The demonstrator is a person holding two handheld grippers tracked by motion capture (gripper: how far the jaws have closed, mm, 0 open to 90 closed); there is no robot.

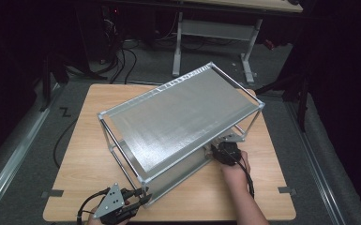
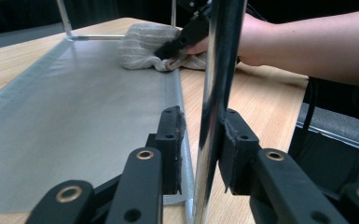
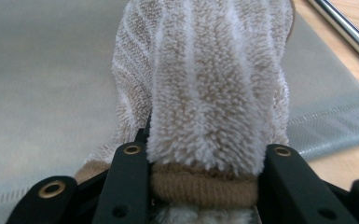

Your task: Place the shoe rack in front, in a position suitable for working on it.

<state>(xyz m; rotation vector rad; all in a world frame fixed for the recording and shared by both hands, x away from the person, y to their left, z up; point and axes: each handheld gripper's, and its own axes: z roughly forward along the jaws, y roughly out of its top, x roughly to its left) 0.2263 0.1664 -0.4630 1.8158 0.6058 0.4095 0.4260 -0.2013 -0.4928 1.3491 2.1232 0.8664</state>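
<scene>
The two-tier metal rack [image 1: 178, 117] stands at the centre of the high view on the wooden table [image 1: 89, 154], its long axis running from lower left to upper right. On its lower shelf [image 2: 74, 116], the beige striped cloth [image 3: 205, 93] lies bunched at the top centre of the left gripper view, its length pointing up the frame in the right gripper view. The right gripper [image 1: 226, 152] pinches the cloth's folded end between its jaws. The left gripper [image 1: 138, 199], at the bottom left of the high view, has its jaws closed around the rack's near corner post [image 2: 214, 93], one pad touching.
</scene>
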